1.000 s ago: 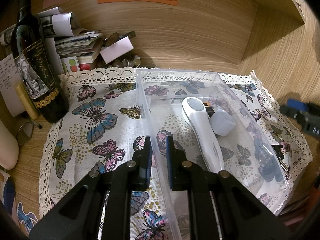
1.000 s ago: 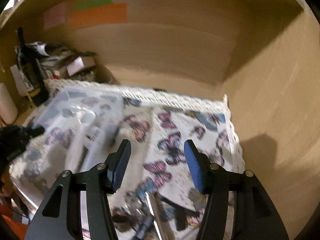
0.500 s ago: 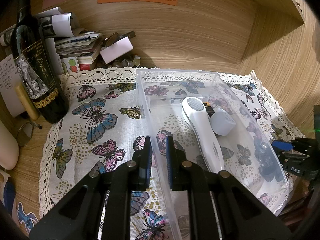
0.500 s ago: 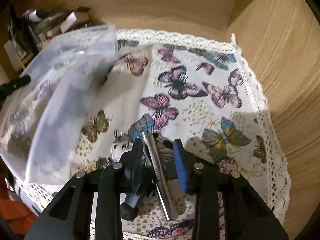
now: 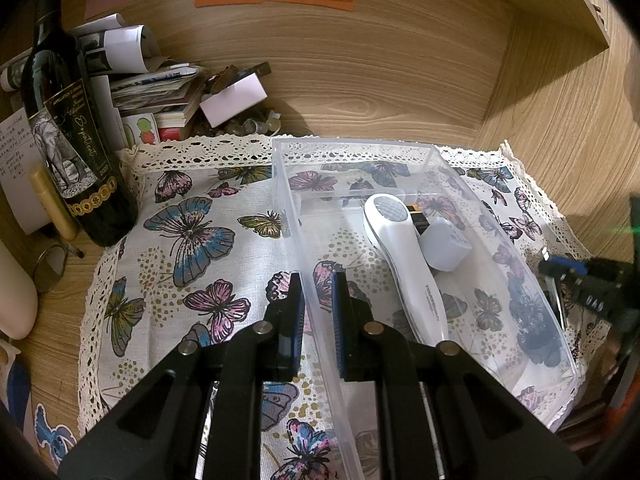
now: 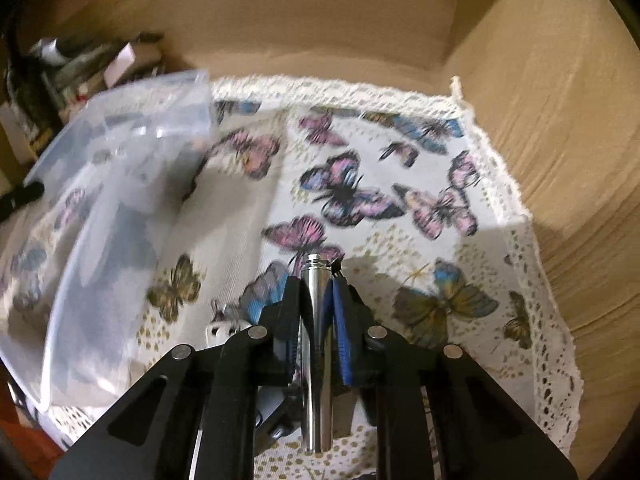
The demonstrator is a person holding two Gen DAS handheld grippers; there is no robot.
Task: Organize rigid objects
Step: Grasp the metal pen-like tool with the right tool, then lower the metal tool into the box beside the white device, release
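Left hand-held gripper pinches the clear plastic bin wall, steadying it. Right hand-held gripper is clamped lengthwise on a metal cylinder, evidently for binning.

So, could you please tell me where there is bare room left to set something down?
Inside the clear bin, the near end past the white handheld device is bare, as is the far end. The butterfly cloth between the wine bottle and the bin is open too. The back left corner, around the paper pile, is crowded.
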